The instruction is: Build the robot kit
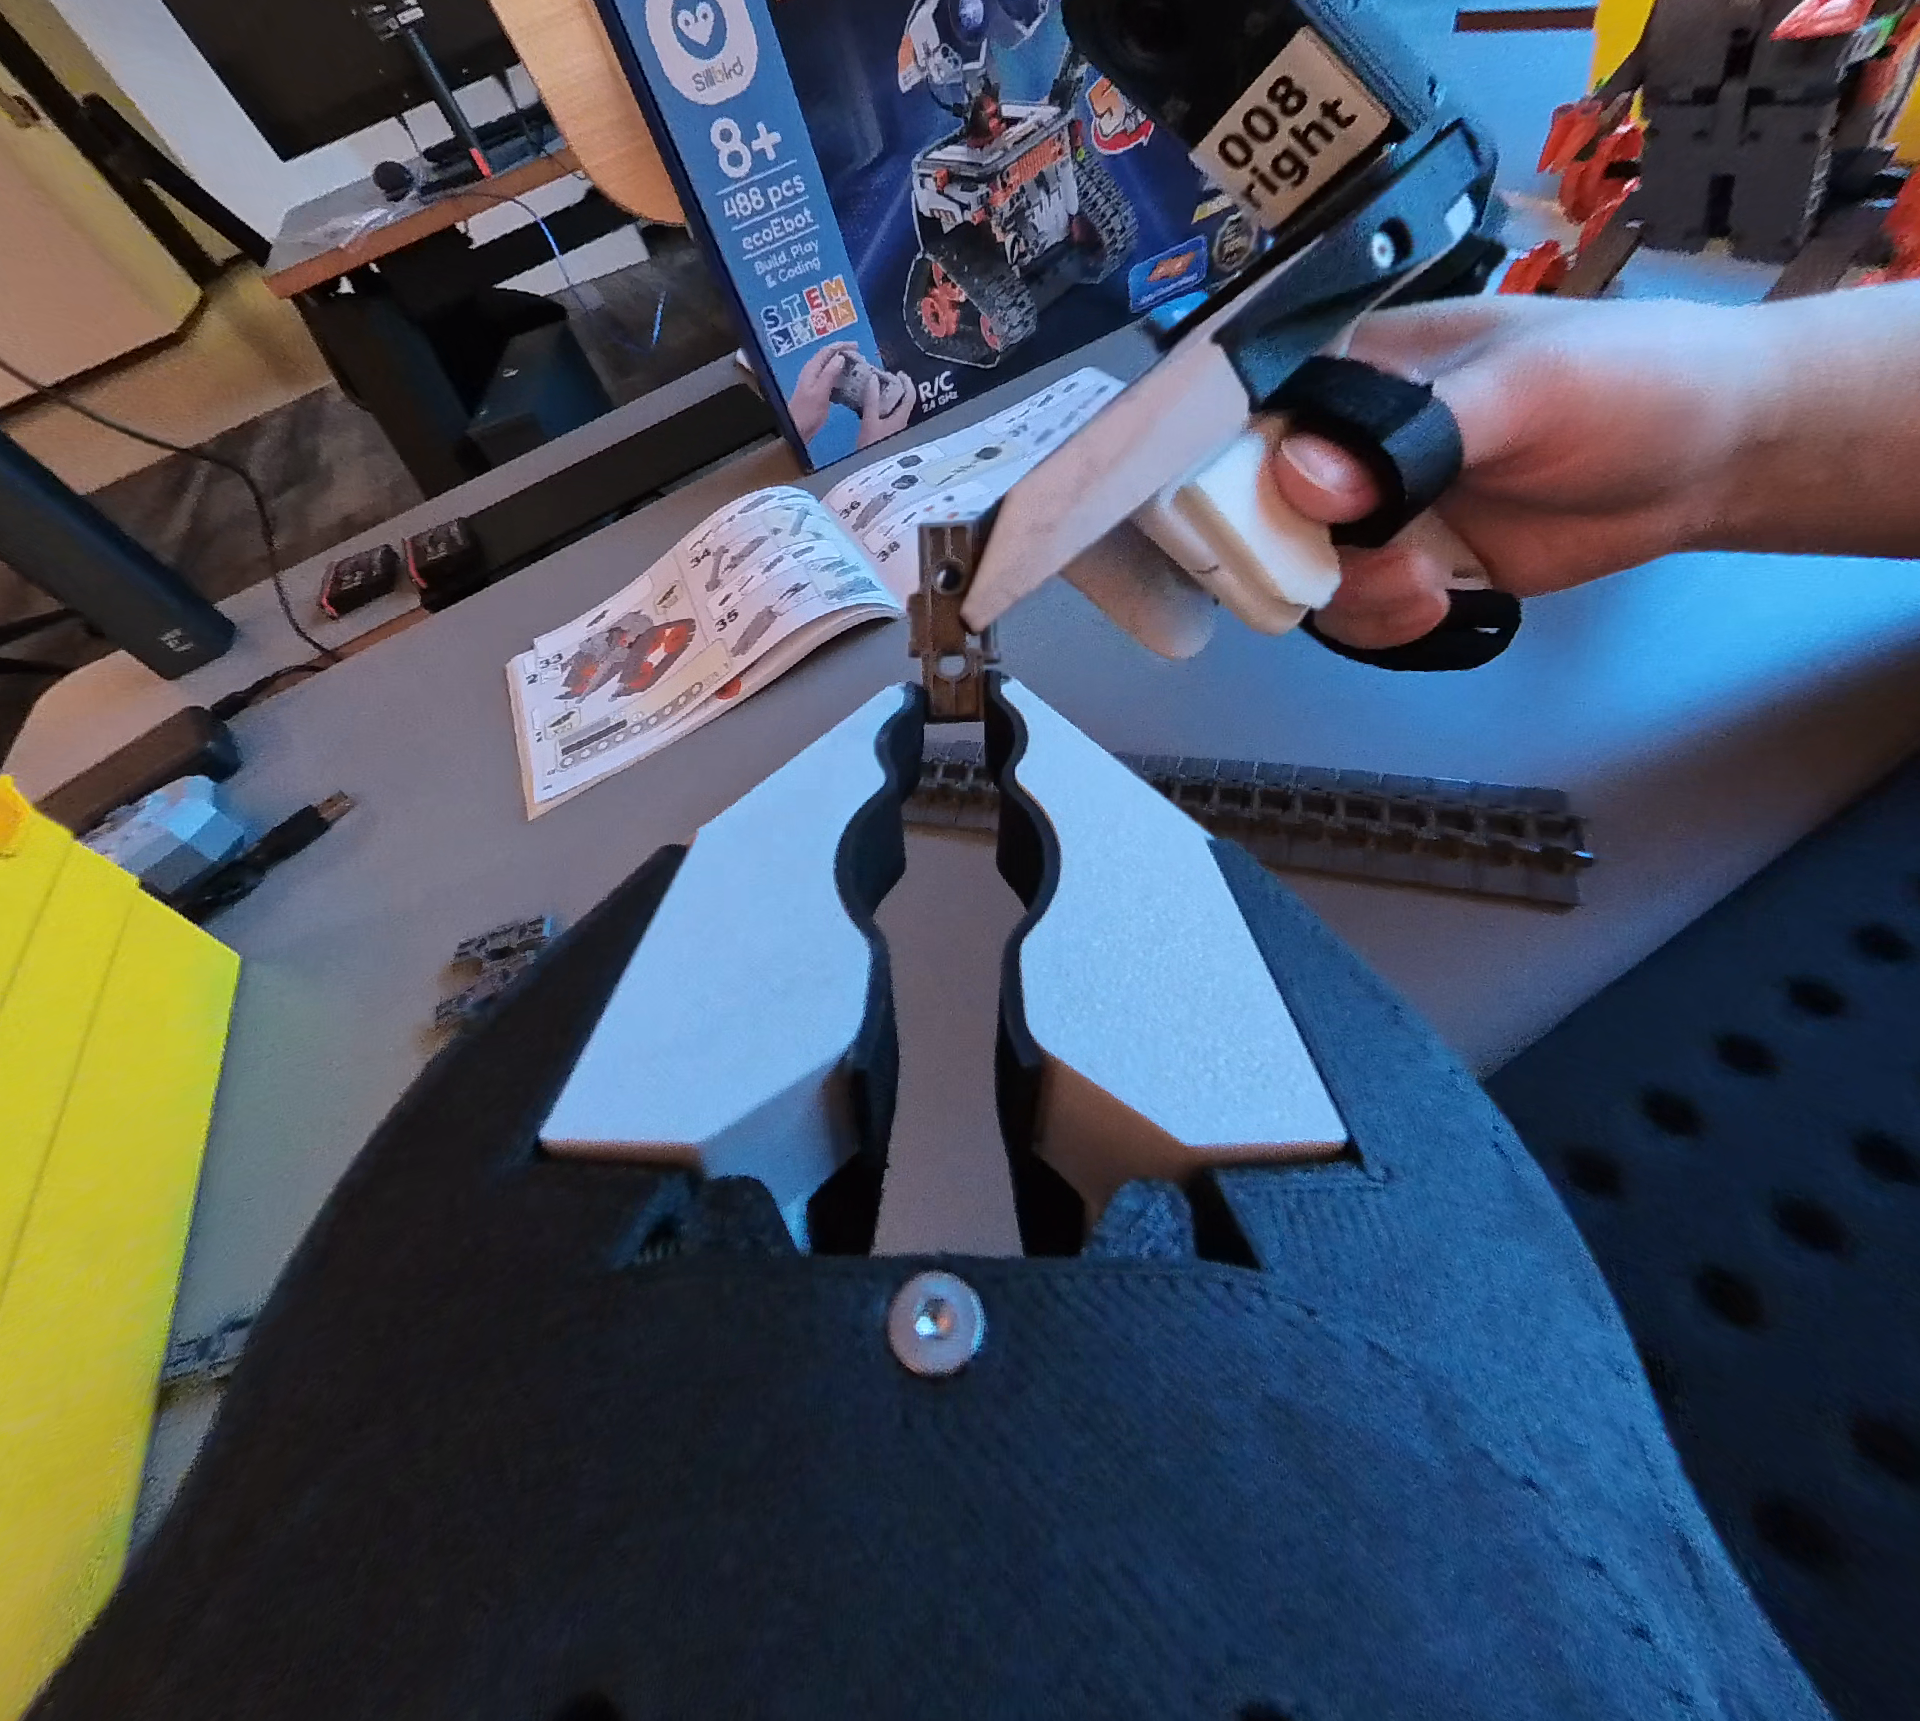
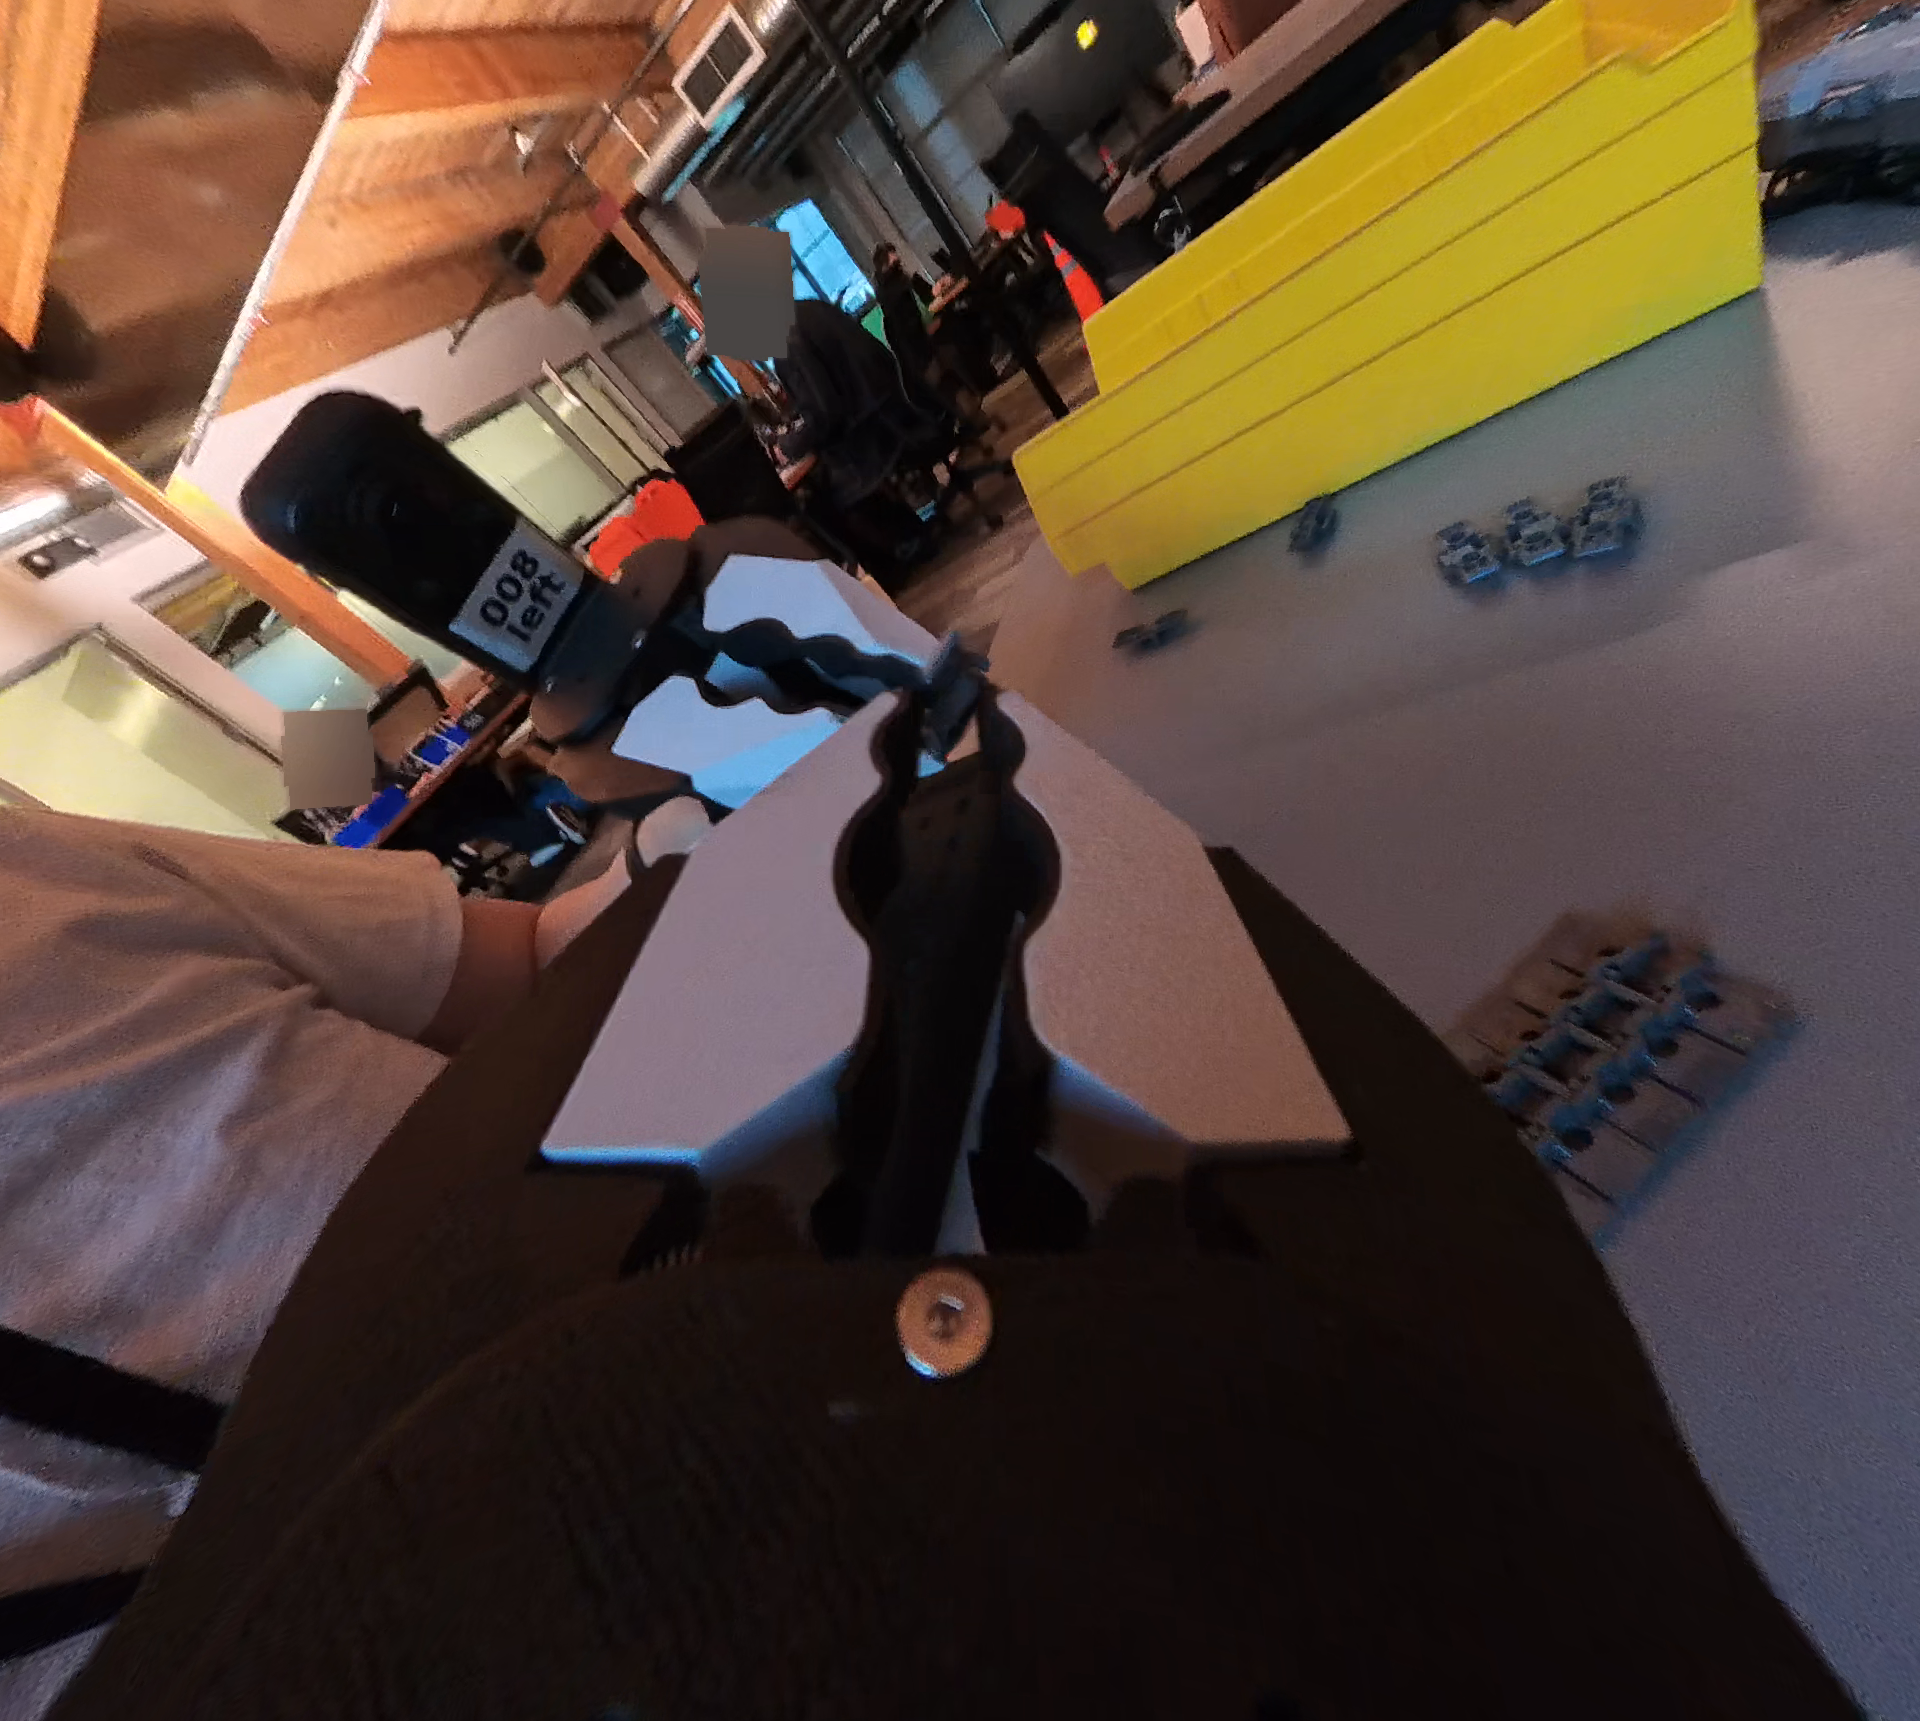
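The left wrist view looks forward and slightly down along its gripper [image 1: 954,700] over the grey surface [image 1: 416,736], close in. The right wrist view is rolled steeply sideways, facing the room. Both share the small grey building-block piece [image 1: 951,622] [image 2: 951,695] where the grippers meet.

bin [image 2: 1403,300] yellow | box [image 1: 831,217] blue | link [image 1: 951,632] maybe brown

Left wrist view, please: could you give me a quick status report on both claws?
Left claw shut on small brown link piece. Right claw pinching the same piece from above. Track strip on table behind; nothing in the way.
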